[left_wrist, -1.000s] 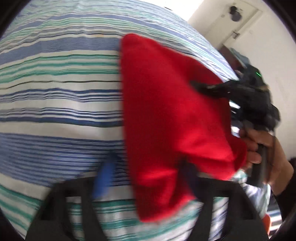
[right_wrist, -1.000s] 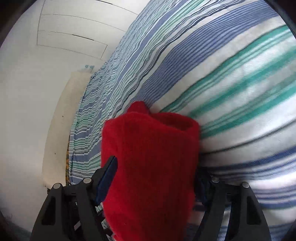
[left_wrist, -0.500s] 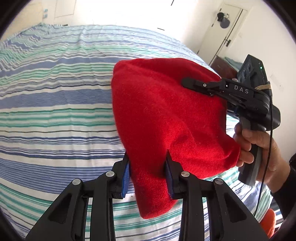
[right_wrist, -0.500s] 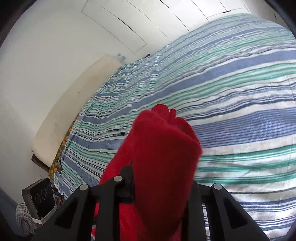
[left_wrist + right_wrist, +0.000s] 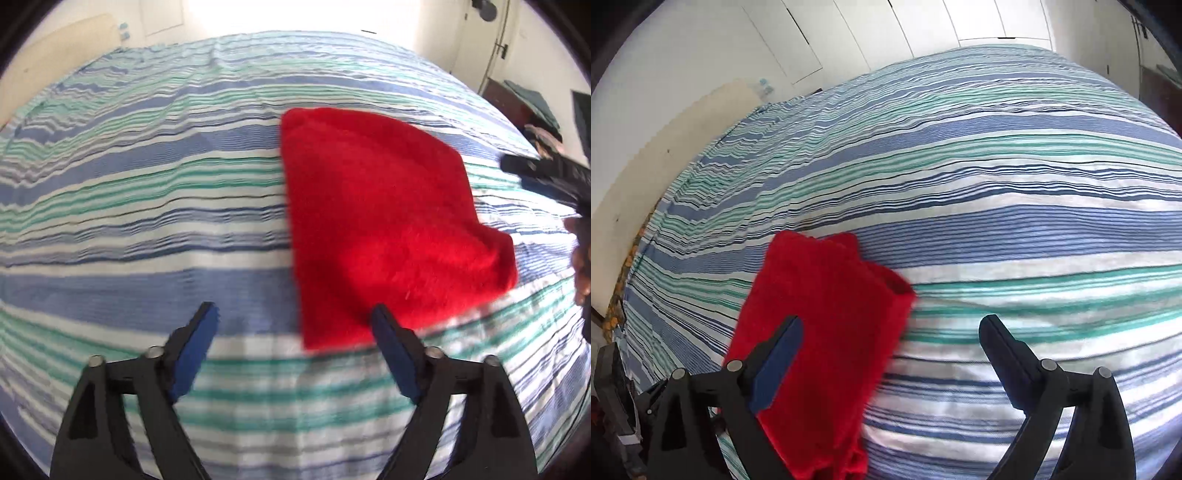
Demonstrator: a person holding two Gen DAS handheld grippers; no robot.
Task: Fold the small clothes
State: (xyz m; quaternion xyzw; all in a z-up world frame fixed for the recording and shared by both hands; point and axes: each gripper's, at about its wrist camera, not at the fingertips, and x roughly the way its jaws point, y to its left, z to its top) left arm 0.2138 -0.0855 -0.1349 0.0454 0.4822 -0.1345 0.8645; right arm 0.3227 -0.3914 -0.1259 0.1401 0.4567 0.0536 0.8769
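Note:
A folded red fleece garment (image 5: 384, 229) lies flat on the striped bedsheet (image 5: 147, 192). My left gripper (image 5: 295, 325) is open and empty just in front of its near left corner; its right finger (image 5: 391, 347) overlaps the garment's near edge. In the right wrist view the garment (image 5: 827, 332) lies at lower left. My right gripper (image 5: 890, 339) is open and empty above the garment's right edge, with its left finger (image 5: 775, 365) over the red cloth. The right gripper's tip also shows at the left wrist view's right edge (image 5: 546, 173).
The blue, green and white striped bed fills both views. A beige headboard (image 5: 665, 155) and white wardrobe doors (image 5: 849, 33) stand behind it. A door (image 5: 487, 40) and dark furniture with clothes (image 5: 532, 114) are at the right.
Both grippers were shut on the red garment and held it up; now both have opened, let it go and drawn back. The garment lies on the bed.

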